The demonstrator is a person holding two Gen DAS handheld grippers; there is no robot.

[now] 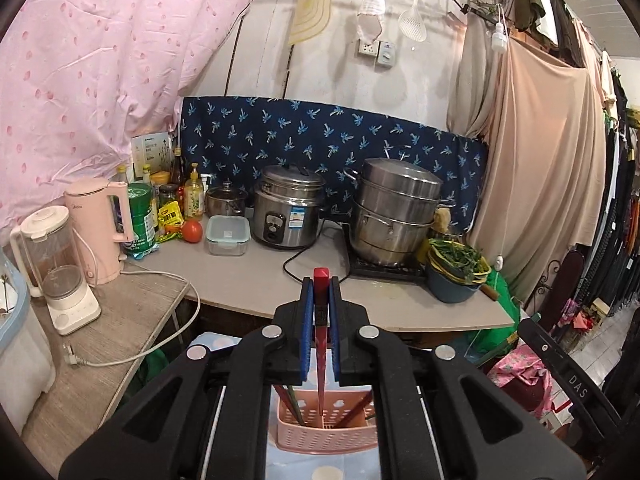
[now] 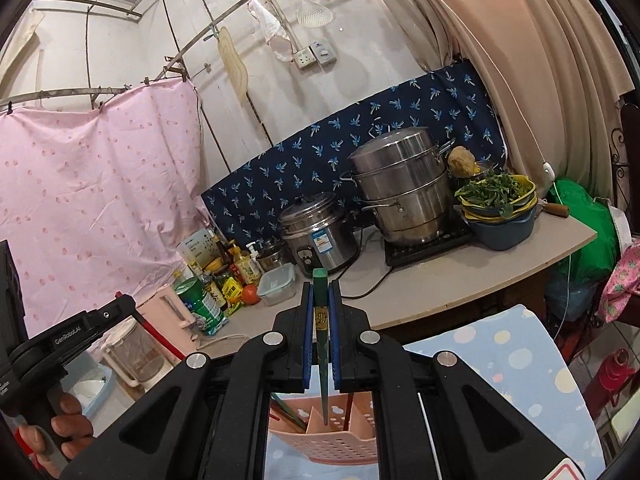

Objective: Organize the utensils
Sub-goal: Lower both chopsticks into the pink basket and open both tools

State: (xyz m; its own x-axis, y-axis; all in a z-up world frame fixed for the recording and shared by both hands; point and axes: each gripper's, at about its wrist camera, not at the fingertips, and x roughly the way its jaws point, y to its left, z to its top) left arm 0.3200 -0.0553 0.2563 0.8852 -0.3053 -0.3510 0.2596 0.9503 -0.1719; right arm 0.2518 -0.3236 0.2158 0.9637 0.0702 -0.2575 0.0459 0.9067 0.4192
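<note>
The big steamer pot point(image 1: 394, 210) and the rice cooker point(image 1: 289, 212) are shiny metal. The pink basket point(image 1: 326, 426) is smooth plastic with little holes. The desk point(image 1: 256, 280) looks dull and flat.

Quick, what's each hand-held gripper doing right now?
Left hand-held gripper: closed on a red chopstick.
Right hand-held gripper: closed on a dark green chopstick.

Red chopstick point(image 1: 321, 344), slim and tapered, near upright, square top up, tip down over the pink perforated utensil basket point(image 1: 326, 426), green chopstick point(image 2: 322, 340), gold mark mid-shaft, near upright, tip inside the divided basket, more chopsticks point(image 1: 289, 402) leaning inside
</note>
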